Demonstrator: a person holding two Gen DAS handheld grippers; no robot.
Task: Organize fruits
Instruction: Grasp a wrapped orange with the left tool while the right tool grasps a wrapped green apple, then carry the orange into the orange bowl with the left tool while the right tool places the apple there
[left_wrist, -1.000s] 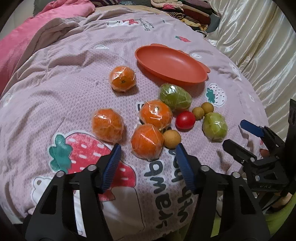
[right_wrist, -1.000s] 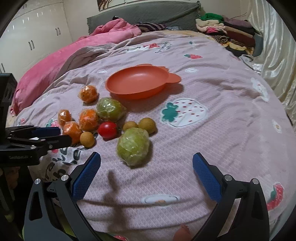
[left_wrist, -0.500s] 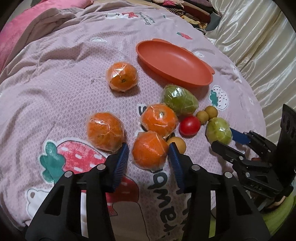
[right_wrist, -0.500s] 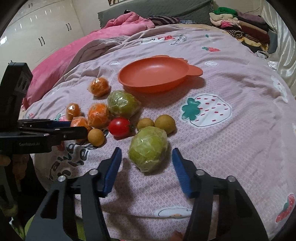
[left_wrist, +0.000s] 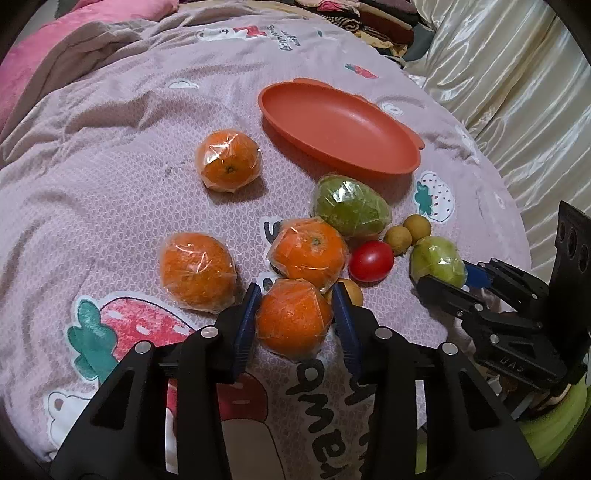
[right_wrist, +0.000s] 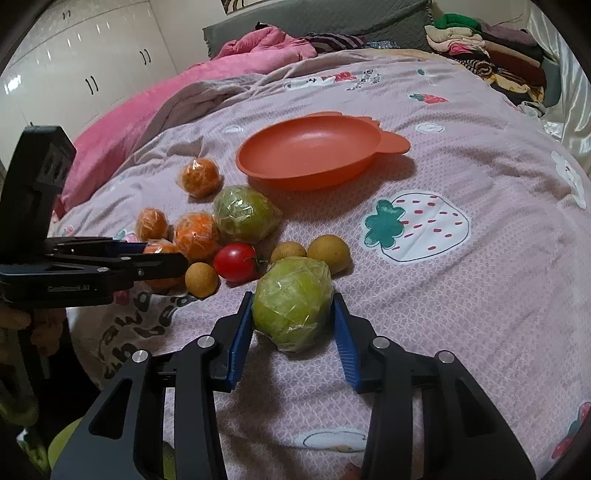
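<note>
Fruits lie on a pink bedspread before an empty orange dish (left_wrist: 340, 125) (right_wrist: 310, 147). My left gripper (left_wrist: 295, 314) is shut on the nearest wrapped orange (left_wrist: 293, 319), which rests on the bed. My right gripper (right_wrist: 293, 325) is shut on a wrapped green fruit (right_wrist: 291, 306), also resting on the bed; it shows in the left wrist view (left_wrist: 437, 260). Other wrapped oranges (left_wrist: 197, 269) (left_wrist: 310, 249) (left_wrist: 229, 162), a second green fruit (left_wrist: 349, 206), a red tomato (left_wrist: 370, 261) and small yellow-brown fruits (right_wrist: 328, 251) lie between them.
A pink quilt (right_wrist: 147, 107) lies along the bed's left side. Folded clothes (right_wrist: 484, 44) are piled at the far right. A shiny cream curtain (left_wrist: 517, 85) hangs to the right of the bed. White wardrobes (right_wrist: 74, 74) stand at the back left.
Both grippers moved forward and closed. The left jaws narrowed onto the nearest orange, the right jaws onto the green fruit. The fruits have stayed on the bed.
</note>
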